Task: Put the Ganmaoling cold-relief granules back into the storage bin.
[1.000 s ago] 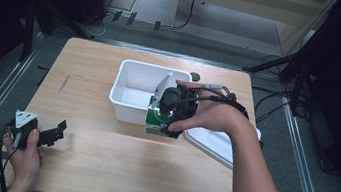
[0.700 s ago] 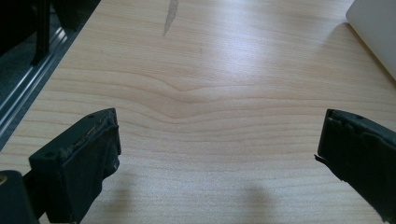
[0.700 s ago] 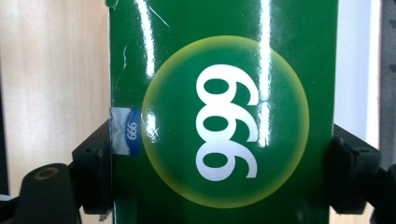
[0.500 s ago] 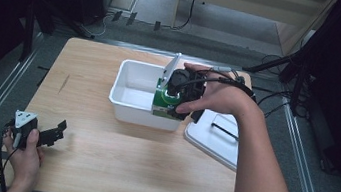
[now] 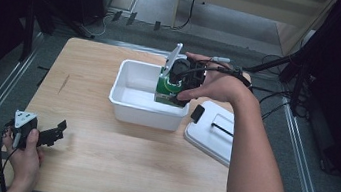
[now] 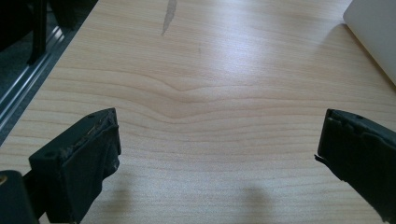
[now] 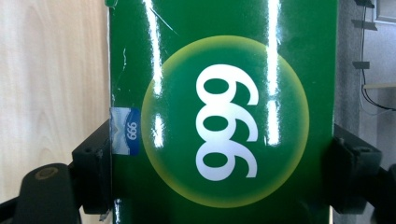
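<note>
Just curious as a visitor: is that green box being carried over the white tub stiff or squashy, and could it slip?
The green box looks like stiff card: its faces stay flat between the right gripper's jaws. Its glossy surface may be slippery. Tall and narrow, it could tip in the white tub.

Carton [image 5: 167,83] over tub [image 5: 127,101] — lid [image 5: 213,135] right of it.

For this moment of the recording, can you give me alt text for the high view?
A person's right gripper holds a green carton over a white bin on a wooden table. The bin's white lid lies on the table to its right. The left gripper rests open near the table's front left corner.
</note>
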Tool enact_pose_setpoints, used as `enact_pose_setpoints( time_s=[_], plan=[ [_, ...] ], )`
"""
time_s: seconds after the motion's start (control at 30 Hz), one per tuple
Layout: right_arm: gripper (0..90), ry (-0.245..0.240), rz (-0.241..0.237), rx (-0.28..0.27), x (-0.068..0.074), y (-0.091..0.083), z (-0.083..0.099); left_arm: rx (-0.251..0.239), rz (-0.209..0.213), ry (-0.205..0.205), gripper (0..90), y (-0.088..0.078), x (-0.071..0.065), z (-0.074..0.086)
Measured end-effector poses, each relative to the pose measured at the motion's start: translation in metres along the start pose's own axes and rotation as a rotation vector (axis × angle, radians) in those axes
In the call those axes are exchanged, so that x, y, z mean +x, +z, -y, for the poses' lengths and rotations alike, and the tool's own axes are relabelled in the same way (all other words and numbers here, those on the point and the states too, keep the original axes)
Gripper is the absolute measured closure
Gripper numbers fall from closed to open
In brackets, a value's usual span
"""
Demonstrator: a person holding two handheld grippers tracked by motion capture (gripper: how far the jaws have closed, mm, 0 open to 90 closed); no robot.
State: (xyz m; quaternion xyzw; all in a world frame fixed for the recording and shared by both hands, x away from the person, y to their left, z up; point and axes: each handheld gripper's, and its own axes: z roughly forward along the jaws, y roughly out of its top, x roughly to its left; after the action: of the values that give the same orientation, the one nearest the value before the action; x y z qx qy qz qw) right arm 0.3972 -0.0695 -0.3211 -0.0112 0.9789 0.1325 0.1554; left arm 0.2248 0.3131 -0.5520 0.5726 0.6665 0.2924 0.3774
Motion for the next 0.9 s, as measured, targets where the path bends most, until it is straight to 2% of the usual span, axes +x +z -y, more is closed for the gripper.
enact_pose_setpoints(
  time_s=[0.03,0.17,0.47,0.73,0.9],
  plan=[
    [15.8,0.019,0.003,0.017,-0.001,0.003,0.001,0.001,0.000,0.000,0.0,0.000,0.000,0.000],
    [15.7,0.008,0.009,0.017,-0.007,0.014,0.003,-0.003,0.000,-0.003,0.0,0.000,0.000,0.000],
    [15.6,0.033,0.017,0.031,-0.014,0.038,0.006,-0.003,0.003,-0.003,0.0,0.000,0.000,0.000],
    [15.6,0.023,0.032,0.008,-0.021,0.056,0.013,-0.005,0.003,0.002,0.0,0.001,0.000,0.000],
    [15.6,0.003,0.010,0.023,-0.021,0.071,0.020,-0.004,0.004,0.002,0.0,0.000,0.000,0.000]
  ],
)
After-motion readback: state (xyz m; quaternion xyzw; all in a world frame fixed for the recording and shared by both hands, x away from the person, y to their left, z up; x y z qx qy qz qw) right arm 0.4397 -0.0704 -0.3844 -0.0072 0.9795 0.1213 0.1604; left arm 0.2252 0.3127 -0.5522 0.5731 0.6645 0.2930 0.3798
